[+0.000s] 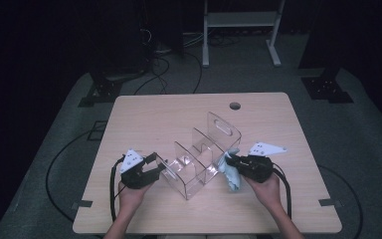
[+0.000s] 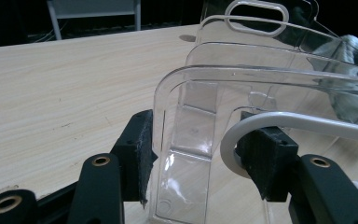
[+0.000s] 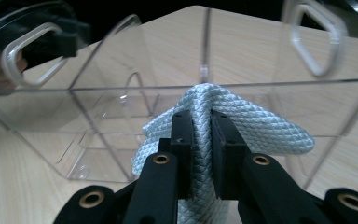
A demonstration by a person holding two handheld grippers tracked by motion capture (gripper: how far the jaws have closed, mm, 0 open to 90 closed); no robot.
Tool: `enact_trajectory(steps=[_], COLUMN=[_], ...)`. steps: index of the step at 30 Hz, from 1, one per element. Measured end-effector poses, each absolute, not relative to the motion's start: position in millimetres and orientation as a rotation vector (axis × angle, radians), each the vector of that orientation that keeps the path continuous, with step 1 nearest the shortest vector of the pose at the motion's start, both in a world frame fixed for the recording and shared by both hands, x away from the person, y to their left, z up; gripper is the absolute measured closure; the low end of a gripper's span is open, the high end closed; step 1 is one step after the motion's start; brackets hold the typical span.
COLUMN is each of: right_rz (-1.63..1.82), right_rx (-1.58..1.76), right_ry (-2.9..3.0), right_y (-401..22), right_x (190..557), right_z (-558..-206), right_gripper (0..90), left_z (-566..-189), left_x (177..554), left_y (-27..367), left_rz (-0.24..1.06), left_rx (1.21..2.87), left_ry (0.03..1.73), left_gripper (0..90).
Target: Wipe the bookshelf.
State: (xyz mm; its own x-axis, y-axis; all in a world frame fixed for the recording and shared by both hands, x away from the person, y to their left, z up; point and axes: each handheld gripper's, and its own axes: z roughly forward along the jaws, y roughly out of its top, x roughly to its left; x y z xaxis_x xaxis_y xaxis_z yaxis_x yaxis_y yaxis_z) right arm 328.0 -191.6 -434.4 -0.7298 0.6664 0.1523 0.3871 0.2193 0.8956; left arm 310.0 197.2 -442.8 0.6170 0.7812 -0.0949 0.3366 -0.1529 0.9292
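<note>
I've got the left gripper (image 1: pixel 151 164) clamped on the clear organizer's (image 1: pixel 199 159) end wall at table centre, the right gripper (image 1: pixel 230 162) pinching the blue cloth (image 1: pixel 230 174) at its 3 o'clock side, wiping step; next I'd judge: sweep along that wall.

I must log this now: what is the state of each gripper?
Left gripper: closed on the end wall of the clear organizer.
Right gripper: closed on the light blue cloth.
</note>
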Motion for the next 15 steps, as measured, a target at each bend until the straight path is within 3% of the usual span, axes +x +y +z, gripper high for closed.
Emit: enact_trajectory(steps=[9,15], right_rz=[1.479,1.511], right_rx=[0.941,1.033], right_ry=[2.260,2.207], right_y=[-178,-191], right_x=[320,332], right_z=[-438,-438], right_gripper=[80.1,80.1], left_z=[-442,-443], left_x=[310,311], left_y=[197,196], left_rz=[0.503,0.500], left_rx=[1.745,1.740], left_ry=[0.919,0.924], left_gripper=[46.1,46.1])
